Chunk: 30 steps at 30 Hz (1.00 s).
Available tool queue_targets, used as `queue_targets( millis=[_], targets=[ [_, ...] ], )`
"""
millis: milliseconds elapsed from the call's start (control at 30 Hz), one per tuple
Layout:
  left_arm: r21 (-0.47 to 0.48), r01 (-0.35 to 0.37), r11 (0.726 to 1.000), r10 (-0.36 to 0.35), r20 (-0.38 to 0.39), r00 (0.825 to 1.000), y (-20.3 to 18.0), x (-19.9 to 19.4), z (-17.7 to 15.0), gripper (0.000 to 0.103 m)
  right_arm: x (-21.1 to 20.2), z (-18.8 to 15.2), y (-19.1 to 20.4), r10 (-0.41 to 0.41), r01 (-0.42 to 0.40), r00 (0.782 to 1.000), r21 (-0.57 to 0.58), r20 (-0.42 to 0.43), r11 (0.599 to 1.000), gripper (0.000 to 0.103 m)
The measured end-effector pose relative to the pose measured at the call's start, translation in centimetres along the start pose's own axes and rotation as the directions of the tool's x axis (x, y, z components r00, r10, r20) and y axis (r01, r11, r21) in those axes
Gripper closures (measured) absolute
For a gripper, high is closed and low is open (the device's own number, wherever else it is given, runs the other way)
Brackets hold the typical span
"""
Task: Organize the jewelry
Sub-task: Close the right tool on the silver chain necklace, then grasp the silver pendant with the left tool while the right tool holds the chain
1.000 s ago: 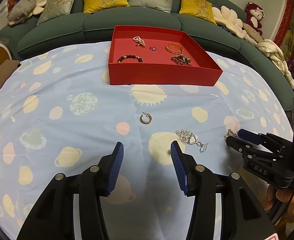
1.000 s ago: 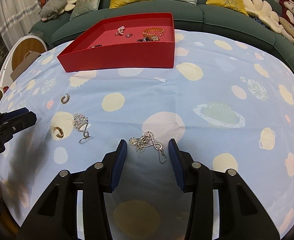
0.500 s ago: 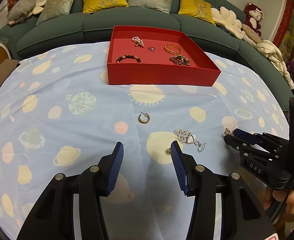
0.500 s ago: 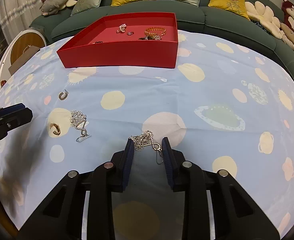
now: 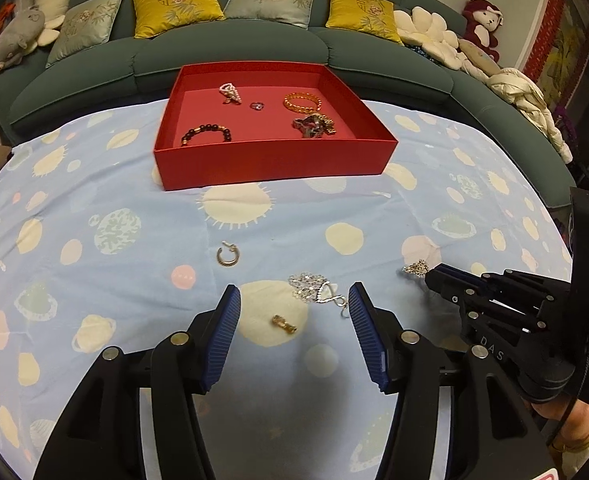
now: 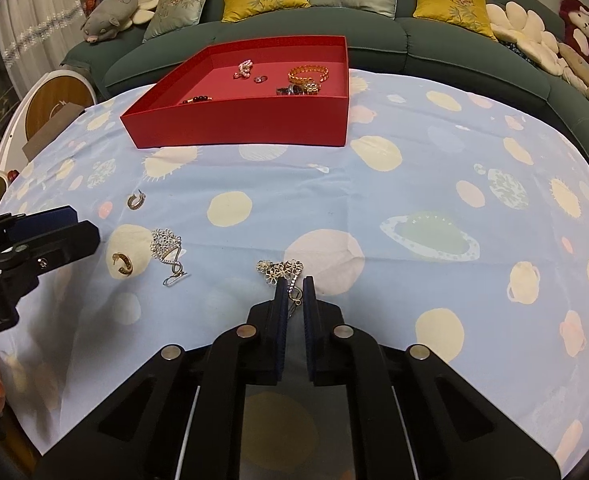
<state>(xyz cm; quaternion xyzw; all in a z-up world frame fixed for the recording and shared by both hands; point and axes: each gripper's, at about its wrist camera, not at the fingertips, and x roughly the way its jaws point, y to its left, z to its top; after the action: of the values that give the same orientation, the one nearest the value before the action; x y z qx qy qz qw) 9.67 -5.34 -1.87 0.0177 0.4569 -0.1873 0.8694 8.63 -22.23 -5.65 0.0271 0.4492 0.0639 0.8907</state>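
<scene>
While right tool [image 6: 294, 286] pinches it, flower earring [image 6: 280, 270] lies hook-toward-camera.

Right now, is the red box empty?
No, the red box already holds several pieces, including a gold bracelet and a dark beaded bracelet.

Black plastic grippers, ribbed blue fingers [image 5: 224, 344], silver screws ("DAS" lettering), gold bangle [image 5: 586, 436] on wrist.

Four earrings [image 6: 166, 249] out; perhaps five pieces [image 5: 301, 101] boxed.
</scene>
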Motion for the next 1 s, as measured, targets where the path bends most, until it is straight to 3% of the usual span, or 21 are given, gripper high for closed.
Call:
queue_targets(
  millis=[467, 533, 667, 767, 833, 900, 1000],
  targets=[
    [0.081, -0.071, 0.994, 0.075, -0.045, 0.996, -1.8, 5.5, 0.2, 0.042, -1.8, -0.2, -1.0, 0.024, -0.025, 0.999, 0.028, 0.031, 0.999, 0.096],
    [0.080, -0.071, 0.994, 0.076, -0.069, 0.995, -1.6, 6.2, -0.1, 0.047, -1.8, -0.1, -1.0, 0.024, -0.025, 0.999, 0.030, 0.034, 0.999, 0.096],
    [0.112, -0.104, 0.988, 0.108, -0.035, 0.994, -1.9, 6.2, -0.6, 0.051, -1.8, -0.1, -1.1, 0.025, -0.026, 0.999, 0.033, 0.034, 0.999, 0.096],
    [0.110, -0.111, 0.988, 0.114, -0.024, 0.993, -1.9, 6.1, -0.7, 0.059, -1.8, -0.1, -1.1, 0.026, -0.027, 0.999, 0.033, 0.034, 0.999, 0.096],
    [0.111, -0.114, 0.987, 0.117, -0.018, 0.993, -1.9, 6.0, -0.6, 0.078, -1.8, -0.1, -1.1, 0.025, -0.026, 0.999, 0.034, 0.034, 0.999, 0.096],
    [0.106, -0.110, 0.988, 0.113, -0.020, 0.993, -1.8, 6.0, -0.6, 0.087, -1.8, 0.0, -1.0, 0.025, -0.027, 0.999, 0.035, 0.034, 0.999, 0.096],
    [0.093, -0.100, 0.991, 0.103, -0.024, 0.994, -1.5, 5.9, -0.4, 0.091, -1.8, 0.0, -1.0, 0.026, -0.027, 0.999, 0.035, 0.035, 0.999, 0.096]
  ],
)
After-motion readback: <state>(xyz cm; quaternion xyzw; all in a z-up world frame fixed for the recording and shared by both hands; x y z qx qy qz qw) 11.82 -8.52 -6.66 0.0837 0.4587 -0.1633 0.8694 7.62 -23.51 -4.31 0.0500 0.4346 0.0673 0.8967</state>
